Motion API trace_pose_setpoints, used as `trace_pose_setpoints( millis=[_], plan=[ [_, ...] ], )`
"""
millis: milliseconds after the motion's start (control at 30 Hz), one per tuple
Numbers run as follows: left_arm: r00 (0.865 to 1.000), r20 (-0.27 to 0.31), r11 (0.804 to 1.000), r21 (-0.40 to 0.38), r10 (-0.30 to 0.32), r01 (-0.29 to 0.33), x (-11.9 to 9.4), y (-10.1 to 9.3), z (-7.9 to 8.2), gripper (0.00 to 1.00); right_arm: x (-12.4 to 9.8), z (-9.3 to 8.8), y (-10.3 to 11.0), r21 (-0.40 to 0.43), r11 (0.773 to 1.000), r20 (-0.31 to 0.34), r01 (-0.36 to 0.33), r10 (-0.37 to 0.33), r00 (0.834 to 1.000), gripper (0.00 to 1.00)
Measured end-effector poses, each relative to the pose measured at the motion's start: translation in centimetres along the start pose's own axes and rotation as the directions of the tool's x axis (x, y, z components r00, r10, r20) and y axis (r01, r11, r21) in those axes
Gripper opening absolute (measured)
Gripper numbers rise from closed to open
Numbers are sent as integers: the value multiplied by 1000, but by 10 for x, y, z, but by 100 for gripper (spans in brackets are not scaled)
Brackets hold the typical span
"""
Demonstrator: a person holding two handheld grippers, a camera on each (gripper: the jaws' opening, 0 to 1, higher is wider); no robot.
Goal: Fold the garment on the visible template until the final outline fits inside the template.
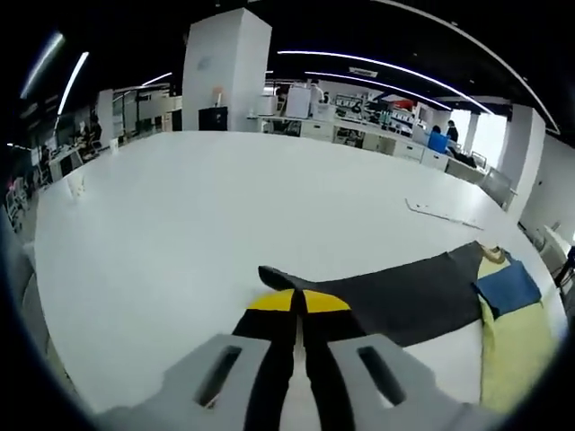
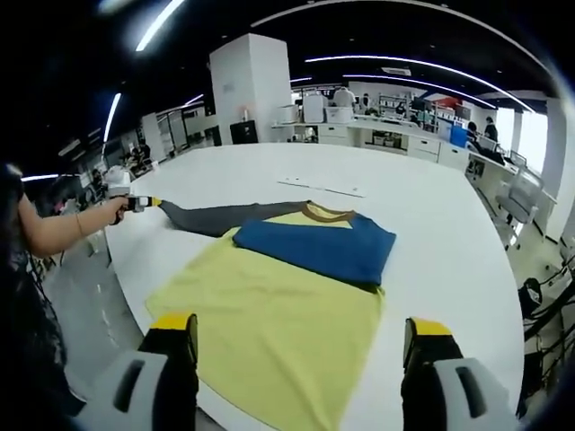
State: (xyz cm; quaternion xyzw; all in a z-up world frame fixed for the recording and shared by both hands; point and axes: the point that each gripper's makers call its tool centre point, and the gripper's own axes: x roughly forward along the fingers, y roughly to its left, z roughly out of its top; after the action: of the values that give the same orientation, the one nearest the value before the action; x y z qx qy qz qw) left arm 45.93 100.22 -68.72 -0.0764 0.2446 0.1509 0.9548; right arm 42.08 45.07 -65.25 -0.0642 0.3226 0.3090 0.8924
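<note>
Open-plan office behind, white pillar and strip lights overhead; work surface is a broad white table (image 2: 431, 224), smooth and matte.

Item: garment (image 2: 278, 314) — soft knit shirt lying flat on the table, pale yellow body, blue panel (image 2: 314, 244) folded across the upper part, tan ribbed collar (image 2: 328, 213) at 12 o'clock of the body, dark grey sleeve (image 1: 395, 296) drawn out long and tapering toward 10 o'clock.

My left gripper (image 1: 296, 301), yellow-tipped black jaws, is pressed together on the sleeve's narrow end; my hand (image 2: 115, 208) and that gripper appear at 9 o'clock in the right gripper view.

My right gripper (image 2: 301, 337) hovers over the yellow hem, jaws wide apart, nothing between them.

Thin pale strips (image 2: 323, 187) lie on the table beyond the collar — material unclear.
</note>
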Motion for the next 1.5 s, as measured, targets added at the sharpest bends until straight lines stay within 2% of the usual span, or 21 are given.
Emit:
trace_pose_setpoints(
  millis=[167, 300, 500, 667, 767, 833, 1100, 1300, 1500],
  plan=[
    [999, 8, 996, 74, -45, 44, 0, -20, 7, 0, 0, -5, 3, 0, 1000, -12, -11, 11, 1000, 96],
    [996, 34, 994, 77, -86, 83, -2, -37, 16, 0, 0, -7, 4, -2, 1000, -12, -18, 18, 1000, 96],
    [992, 36, 986, 114, -125, 120, -3, -59, 24, 0, 5, -9, 11, 22, 999, 0, -49, 49, 999, 97],
    [986, 46, 984, 89, -161, 156, -6, -75, 31, 0, 9, -14, 21, 9, 996, -11, -85, 85, 996, 97],
    [983, 53, 980, 105, -173, 167, -10, -86, 35, 0, 10, -14, 24, 4, 995, -12, -99, 99, 995, 97],
    [973, 79, 973, 100, -218, 210, -12, -99, 42, 0, 11, -14, 25, 1, 995, -11, -105, 105, 994, 97],
    [968, 71, 968, 99, -239, 232, -14, -125, 54, 0, 13, -17, 28, -9, 992, -13, -129, 129, 992, 98],
    [950, 94, 949, 133, -299, 285, -21, -155, 63, 0, 14, -20, 29, -18, 990, -17, -140, 139, 990, 98],
    [928, 100, 931, 114, -358, 346, -25, -189, 67, 0, 16, -22, 29, -18, 989, -23, -149, 148, 989, 98]
  ],
)
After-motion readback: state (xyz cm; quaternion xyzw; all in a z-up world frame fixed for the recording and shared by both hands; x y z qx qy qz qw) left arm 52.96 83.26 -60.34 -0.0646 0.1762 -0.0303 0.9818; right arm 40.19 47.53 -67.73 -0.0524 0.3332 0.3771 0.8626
